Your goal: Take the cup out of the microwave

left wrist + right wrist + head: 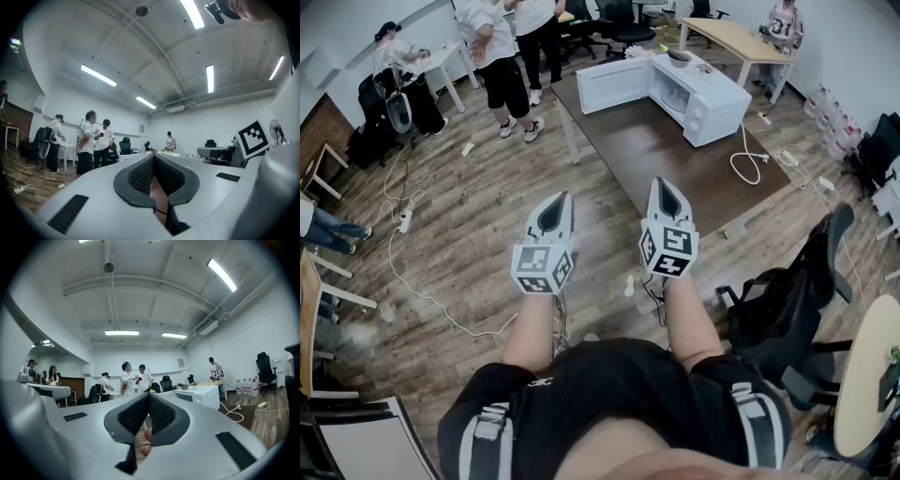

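Observation:
A white microwave (698, 94) stands on the far end of a dark brown table (675, 164), its door (614, 84) swung open to the left. I cannot make out a cup inside it. My left gripper (565, 197) and right gripper (660, 183) are held level side by side in front of me, over the wood floor and short of the table. Both are shut with nothing between their jaws. In the left gripper view the left gripper's (153, 156) tips meet. In the right gripper view the right gripper's (148, 393) tips meet too, with the microwave (199, 394) beyond on the right.
A white cable (748, 164) trails from the microwave over the table's right edge. Black office chairs (787, 300) and a round table (867, 375) stand at my right. Cords and a power strip (405, 220) lie on the floor at left. People (511, 56) stand beyond the table.

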